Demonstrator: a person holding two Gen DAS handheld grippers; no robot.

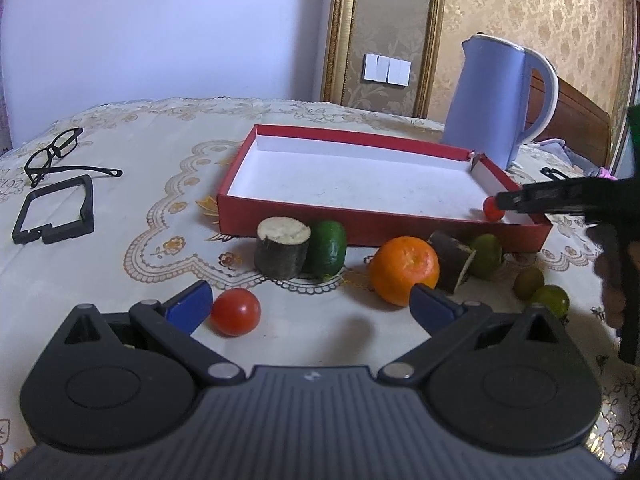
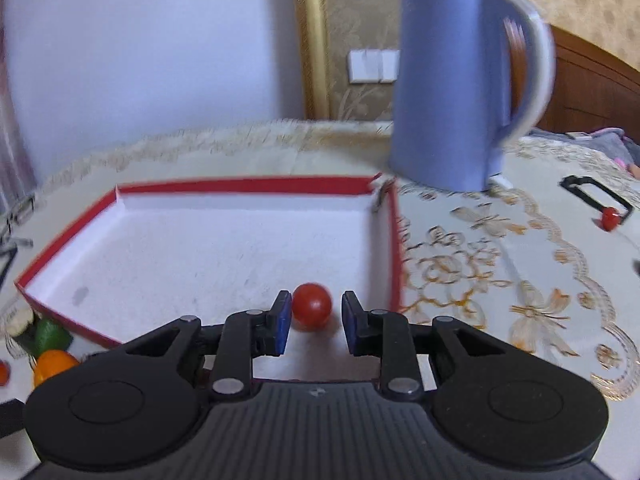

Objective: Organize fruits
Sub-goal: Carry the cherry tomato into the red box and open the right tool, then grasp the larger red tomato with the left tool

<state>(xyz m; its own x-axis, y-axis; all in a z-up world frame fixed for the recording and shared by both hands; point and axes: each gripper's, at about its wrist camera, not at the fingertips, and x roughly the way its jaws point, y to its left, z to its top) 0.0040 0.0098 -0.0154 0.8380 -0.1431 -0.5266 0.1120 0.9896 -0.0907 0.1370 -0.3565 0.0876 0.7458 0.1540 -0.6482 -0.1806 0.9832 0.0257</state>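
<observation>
The right gripper (image 2: 313, 322) is spread apart, a tomato (image 2: 312, 306) lying loose between its fingers inside the red box (image 2: 394, 240). The left gripper (image 1: 310, 304) is held wide open above the tablecloth (image 1: 160, 152), beside another tomato (image 1: 235, 312) and an orange (image 1: 404, 264).

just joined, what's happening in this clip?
A person is sorting fruit into a red box with two hand-held tools. The right tool is over the box's near right corner, open, with a small tomato lying on the box floor between its fingers, apparently just set down. The left tool hovers open over the table near another tomato and an orange. The other fruit lies outside the box.
</observation>
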